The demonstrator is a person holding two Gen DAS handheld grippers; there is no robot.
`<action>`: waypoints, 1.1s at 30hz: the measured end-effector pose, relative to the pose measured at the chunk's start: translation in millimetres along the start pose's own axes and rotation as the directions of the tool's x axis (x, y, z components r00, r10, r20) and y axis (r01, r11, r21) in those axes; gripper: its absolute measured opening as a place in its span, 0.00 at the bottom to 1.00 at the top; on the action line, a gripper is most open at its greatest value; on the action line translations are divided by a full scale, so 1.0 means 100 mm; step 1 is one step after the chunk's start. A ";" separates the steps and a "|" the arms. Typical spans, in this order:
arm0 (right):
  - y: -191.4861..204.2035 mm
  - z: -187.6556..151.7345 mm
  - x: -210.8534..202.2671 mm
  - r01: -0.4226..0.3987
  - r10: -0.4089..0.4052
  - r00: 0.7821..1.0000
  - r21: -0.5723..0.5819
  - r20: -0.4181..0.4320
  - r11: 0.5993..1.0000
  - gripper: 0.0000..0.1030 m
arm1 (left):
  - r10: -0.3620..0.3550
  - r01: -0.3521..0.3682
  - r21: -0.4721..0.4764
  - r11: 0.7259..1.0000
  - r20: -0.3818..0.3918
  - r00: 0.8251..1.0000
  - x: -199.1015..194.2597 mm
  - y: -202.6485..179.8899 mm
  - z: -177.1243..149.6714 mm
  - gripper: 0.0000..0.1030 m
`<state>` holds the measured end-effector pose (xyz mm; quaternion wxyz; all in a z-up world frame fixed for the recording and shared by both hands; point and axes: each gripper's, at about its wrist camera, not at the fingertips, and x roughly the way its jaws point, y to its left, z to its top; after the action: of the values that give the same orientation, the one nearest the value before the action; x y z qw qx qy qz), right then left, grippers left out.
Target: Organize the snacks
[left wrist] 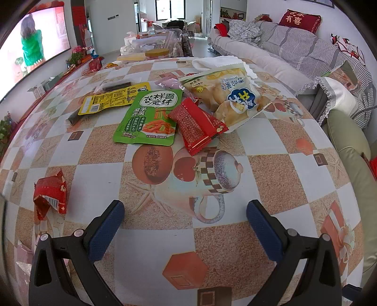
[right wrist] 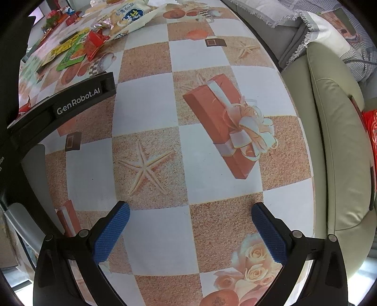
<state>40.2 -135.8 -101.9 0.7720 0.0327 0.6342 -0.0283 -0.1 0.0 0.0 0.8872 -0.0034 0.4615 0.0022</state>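
Both my claws — left gripper [left wrist: 185, 213], right gripper [right wrist: 190, 215] — hang spread and empty over the tablecloth [left wrist: 271, 150]; green packet [left wrist: 150, 117] and red packet [left wrist: 196, 126] seemingly overlap.

Striped sofa [left wrist: 306, 47], red cushion [left wrist: 299, 20], perhaps a television [left wrist: 35, 44] left.

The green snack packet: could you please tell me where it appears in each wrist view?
Left wrist view: green snack packet lies centre, slightly left, its right edge under the red packet.
Right wrist view: far upper left, small.
Shared landmark: the big white potato-snack bag.
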 end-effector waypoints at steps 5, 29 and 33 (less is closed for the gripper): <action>0.01 -0.05 0.01 0.005 -0.005 1.000 0.012 -0.001 1.000 1.00 | 0.000 0.000 0.000 1.000 0.000 1.000 0.00 0.00 0.00 1.00; 0.11 -0.29 0.22 -0.026 0.012 0.958 -0.045 -0.286 0.999 1.00 | 0.000 0.000 0.000 1.000 0.000 1.000 0.00 0.00 0.00 1.00; 0.11 -0.40 0.23 -0.026 0.014 0.957 -0.036 -0.289 0.999 1.00 | 0.000 0.000 0.000 1.000 0.000 1.000 0.00 0.00 0.00 1.00</action>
<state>6.3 -121.9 -132.2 0.6718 0.0276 0.7402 -0.0027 -0.1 0.0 0.1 0.8871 -0.0034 0.4615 0.0022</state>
